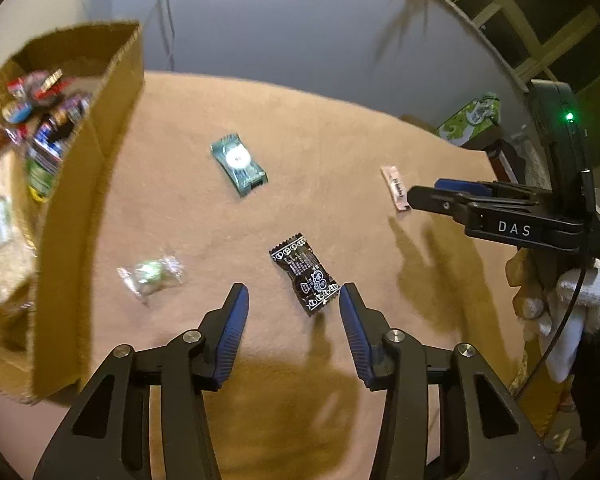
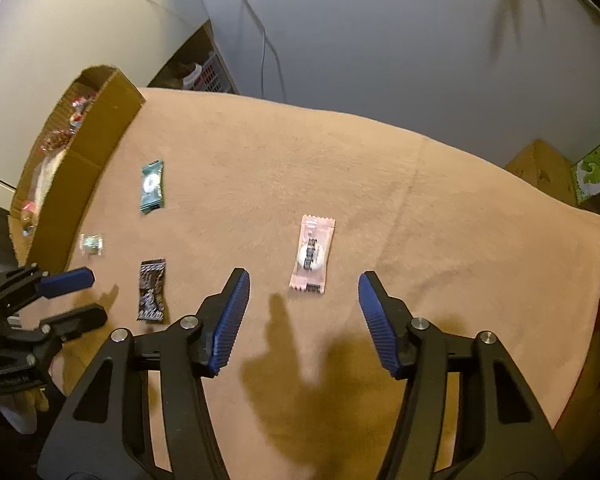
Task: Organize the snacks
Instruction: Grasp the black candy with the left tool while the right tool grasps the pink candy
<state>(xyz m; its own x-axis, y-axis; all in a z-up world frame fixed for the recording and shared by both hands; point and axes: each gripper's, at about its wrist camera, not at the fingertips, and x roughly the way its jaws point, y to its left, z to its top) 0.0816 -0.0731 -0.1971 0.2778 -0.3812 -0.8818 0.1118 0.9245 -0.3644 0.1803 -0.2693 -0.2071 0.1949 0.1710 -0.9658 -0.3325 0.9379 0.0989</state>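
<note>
Four wrapped snacks lie on the tan tablecloth. A black packet lies just ahead of my open, empty left gripper, close to its right finger. A clear-wrapped green candy lies to its left and a teal packet farther off. A pink packet lies just ahead of my open, empty right gripper; it also shows in the left wrist view. The cardboard box on the left holds several snacks.
The right gripper shows from the side at the right of the left wrist view. The left gripper shows at the lower left of the right wrist view. A green carton and a brown box stand beyond the table's right edge.
</note>
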